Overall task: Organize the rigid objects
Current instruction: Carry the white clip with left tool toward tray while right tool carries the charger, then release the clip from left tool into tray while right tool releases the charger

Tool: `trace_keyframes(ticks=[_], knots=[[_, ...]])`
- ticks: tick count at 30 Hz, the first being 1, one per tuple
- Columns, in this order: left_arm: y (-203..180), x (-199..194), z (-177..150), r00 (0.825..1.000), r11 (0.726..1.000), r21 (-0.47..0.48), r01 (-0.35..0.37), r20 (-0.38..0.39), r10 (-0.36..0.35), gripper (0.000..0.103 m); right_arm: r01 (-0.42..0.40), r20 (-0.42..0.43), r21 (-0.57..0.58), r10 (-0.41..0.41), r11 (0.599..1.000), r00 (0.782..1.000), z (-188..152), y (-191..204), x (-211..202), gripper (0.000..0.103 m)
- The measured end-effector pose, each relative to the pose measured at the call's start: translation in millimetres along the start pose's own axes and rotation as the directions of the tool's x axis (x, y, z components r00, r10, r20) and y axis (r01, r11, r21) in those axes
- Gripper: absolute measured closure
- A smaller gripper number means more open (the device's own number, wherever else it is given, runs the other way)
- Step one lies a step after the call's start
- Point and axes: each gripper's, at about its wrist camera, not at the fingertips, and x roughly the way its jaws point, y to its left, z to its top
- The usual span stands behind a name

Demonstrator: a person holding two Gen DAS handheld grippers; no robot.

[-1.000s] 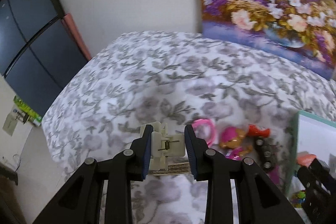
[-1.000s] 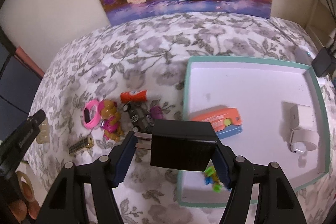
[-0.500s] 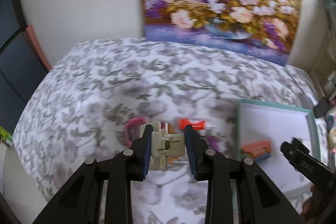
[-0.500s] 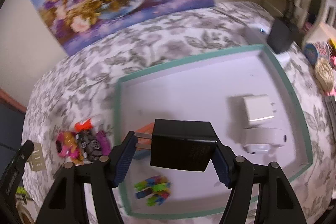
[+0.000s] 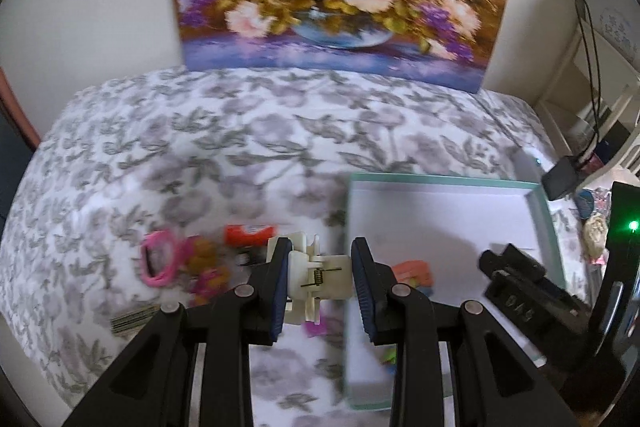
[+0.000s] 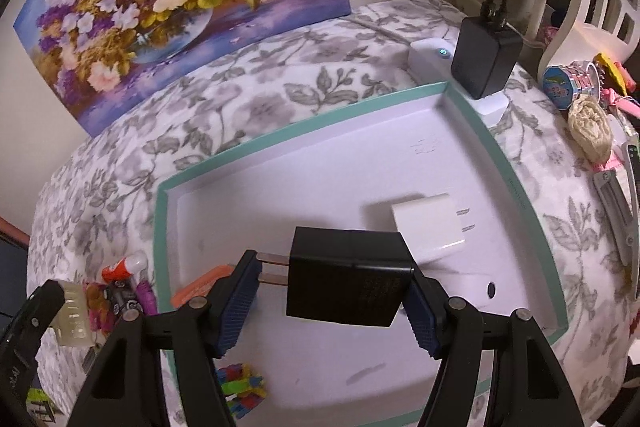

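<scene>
tray (image 6: 516,183) – on floral bedspread, holds white charger (image 6: 434,227) | right gripper (image 6: 332,291) clamps black plug adapter (image 6: 348,279) above tray, stiff, light, held by flat sides | left gripper (image 5: 320,281) pinches cream hair claw clip (image 5: 316,277) near tray edge – springy, likely brittle teeth

A cream plastic clip (image 5: 316,277) with a small metal spring is held in the air beside the left rim of the teal-edged white tray (image 6: 280,135). A black charger plug (image 6: 348,277), prongs pointing left, hangs above the tray, near a white plug (image 6: 430,229) lying inside
</scene>
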Motion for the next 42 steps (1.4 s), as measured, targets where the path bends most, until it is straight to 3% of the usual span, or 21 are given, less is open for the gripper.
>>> trace_keyframes(ticks=[14,24,29,39,42], knots=[[-52.8,55.9,13.8,0.982,0.982,-0.021,0.187,-0.032,-0.188,0.071,0.039,0.126,0.053,-0.046,0.998,0.991,19.3,-18.8,0.7,0.032],[-66.8,69.2,8.5,0.983,0.983,0.041,0.18,-0.04,-0.178,0.07,0.076,0.09,0.051,-0.08,0.996,0.993,16.3,-28.7,15.0,0.032],[-62.9,63.7,9.5,0.985,0.985,0.039,0.169,-0.025,-0.168,0.053,0.071,0.085,0.059,-0.076,0.996,0.994,15.6,-30.4,14.3,0.032],[-46.5,52.6,12.1,0.989,0.989,-0.001,0.148,-0.013,-0.148,0.047,0.06,0.082,0.031,-0.063,0.998,0.995,14.1,-24.6,11.4,0.031],[-39.1,48.6,12.5,0.991,0.991,-0.016,0.135,-0.007,-0.135,0.038,0.052,0.076,0.028,-0.054,0.998,0.996,13.3,-23.2,10.6,0.027]])
